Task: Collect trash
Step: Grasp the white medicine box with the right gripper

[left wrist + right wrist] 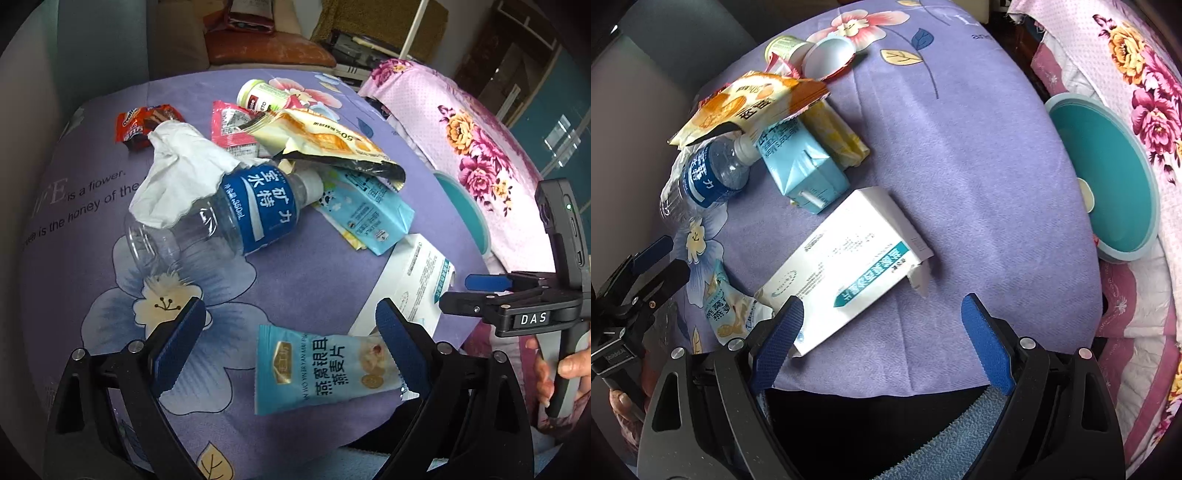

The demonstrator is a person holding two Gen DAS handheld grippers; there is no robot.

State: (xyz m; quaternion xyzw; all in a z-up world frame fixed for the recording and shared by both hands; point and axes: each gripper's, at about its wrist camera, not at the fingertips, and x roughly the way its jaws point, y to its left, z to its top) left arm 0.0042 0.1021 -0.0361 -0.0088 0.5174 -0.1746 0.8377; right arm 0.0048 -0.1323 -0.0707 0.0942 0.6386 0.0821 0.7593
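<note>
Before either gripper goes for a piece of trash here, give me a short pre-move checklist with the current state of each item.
1. Left gripper jaws open and empty: ok.
2. Right gripper jaws open and empty: ok.
3. Blue snack packet lies flat between the left jaws, unobstructed: ok.
4. White medicine box lies ahead of the right jaws: ok.
5. Teal bin in view, opening clear: ok.
6. Water bottle free of other trash: not ok, tissue lies on it.
</note>
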